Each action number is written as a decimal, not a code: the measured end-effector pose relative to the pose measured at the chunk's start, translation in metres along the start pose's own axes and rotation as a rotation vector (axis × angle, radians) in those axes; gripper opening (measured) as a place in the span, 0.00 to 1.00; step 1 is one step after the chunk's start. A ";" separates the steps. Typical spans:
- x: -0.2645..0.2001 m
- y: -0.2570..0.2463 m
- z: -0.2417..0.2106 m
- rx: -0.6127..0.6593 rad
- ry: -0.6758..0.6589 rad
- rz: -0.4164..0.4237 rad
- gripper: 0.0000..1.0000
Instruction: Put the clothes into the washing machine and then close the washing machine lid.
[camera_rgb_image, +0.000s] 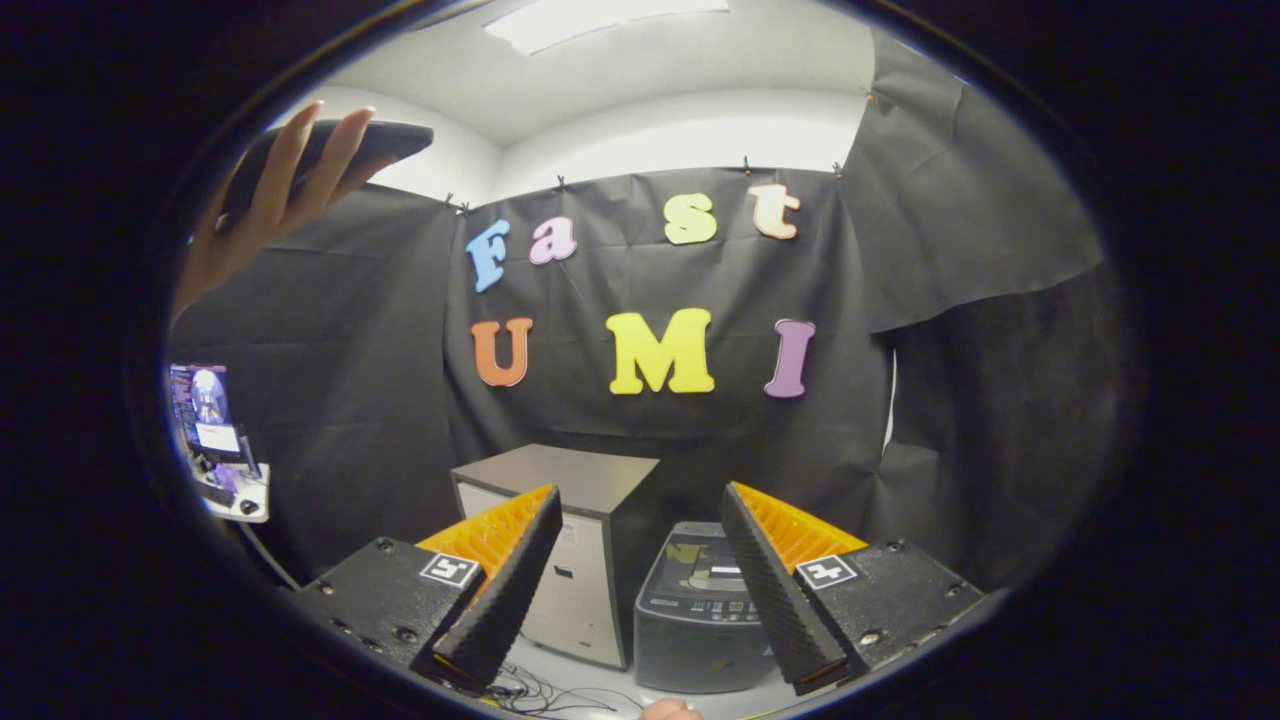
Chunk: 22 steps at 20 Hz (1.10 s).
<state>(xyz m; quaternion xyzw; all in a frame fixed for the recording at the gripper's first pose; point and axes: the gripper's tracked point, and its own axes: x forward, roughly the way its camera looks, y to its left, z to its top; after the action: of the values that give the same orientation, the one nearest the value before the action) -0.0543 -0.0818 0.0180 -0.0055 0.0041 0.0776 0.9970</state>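
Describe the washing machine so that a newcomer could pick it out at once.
Beyond the open fingers of the gripper, two boxes stand against the black cloth wall. The washing machine is the lower, dark one with a control strip, right of the taller pale cabinet.

Gripper (640, 590) fingers spread wide, nothing between them; open air ahead. Beyond the fingers, washing machine (700, 610) stands on the pale floor (590, 675), lid down. Just beside it on the left, nearly touching, a taller grey cabinet (560, 545) blocks that flank; only a thin dark gap between the two. Black cloth wall (340, 400) close behind both. Loose cables (540, 692) lie on the floor before the cabinet. Space above the machine's top is free. High to the left, a hand (265, 205) holds a dark phone (350, 148). A side desk (240, 500) with a monitor (205, 410) stands far left.
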 end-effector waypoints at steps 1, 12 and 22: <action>0.005 -0.001 -0.003 0.000 0.005 -0.001 1.00; 0.014 0.000 -0.011 0.017 0.019 0.020 1.00; 0.015 -0.004 -0.015 0.019 0.023 0.003 1.00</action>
<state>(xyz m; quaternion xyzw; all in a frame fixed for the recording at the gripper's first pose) -0.0387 -0.0831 0.0033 0.0030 0.0163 0.0788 0.9968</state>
